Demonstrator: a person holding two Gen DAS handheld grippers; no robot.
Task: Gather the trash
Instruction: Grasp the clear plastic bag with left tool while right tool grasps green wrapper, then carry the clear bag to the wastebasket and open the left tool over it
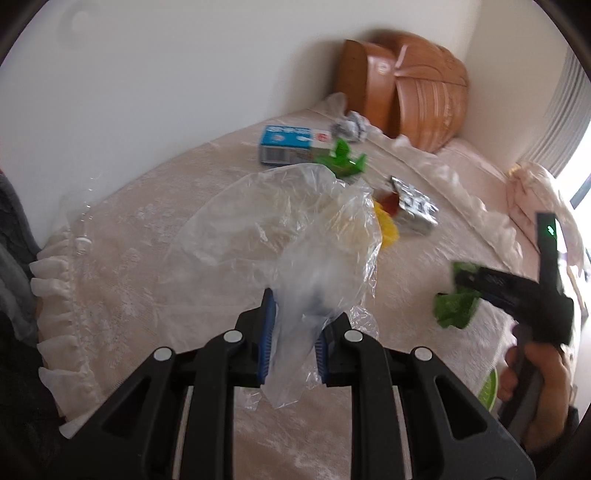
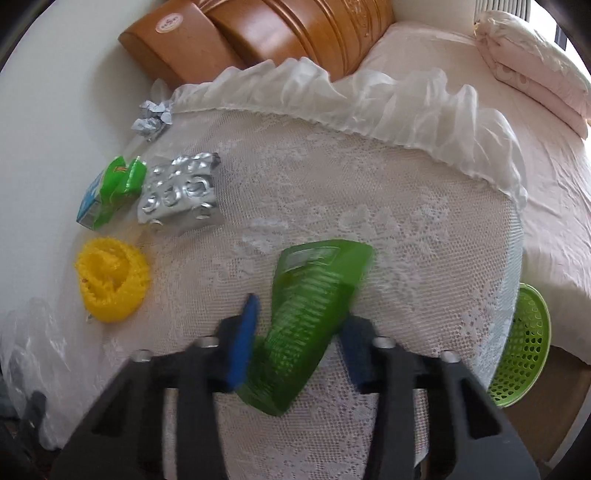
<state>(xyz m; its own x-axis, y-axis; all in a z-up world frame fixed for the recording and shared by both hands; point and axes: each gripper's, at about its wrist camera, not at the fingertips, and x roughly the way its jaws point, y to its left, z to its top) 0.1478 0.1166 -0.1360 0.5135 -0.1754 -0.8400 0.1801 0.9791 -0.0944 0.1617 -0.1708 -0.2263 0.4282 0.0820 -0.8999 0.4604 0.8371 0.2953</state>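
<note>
Lace-covered table (image 2: 332, 192) sits beside a bed, wooden headboard (image 2: 295, 33) against the wall behind.

Left gripper (image 1: 293, 332) is clamped on a clear plastic bag (image 1: 288, 229), bag bunched between the blue pads and ballooning upward. Right gripper (image 2: 295, 343) holds a green wrapper (image 2: 314, 314); its jaws look set fairly narrow around it, though motion blur makes pad contact uncertain.

Still on the table: yellow foam net (image 2: 110, 284), foil blister pack (image 2: 181, 192), blue-green carton (image 2: 107, 195), crumpled foil wad (image 2: 151, 118).

Likely step: get the wrapper into a container. Two candidates:
- The bag appears to hold nothing, and its mouth cannot be made out; as gripped, it looks pinched shut, so the left side probably needs a regrip on one edge to open it.
- Green perforated basket (image 2: 524, 343) stands below the table edge on the right; contents not visible from here.

Doing it well: keep the wrapper pinched until it is over an opening, then release; light film tends to cling to pads.
</note>
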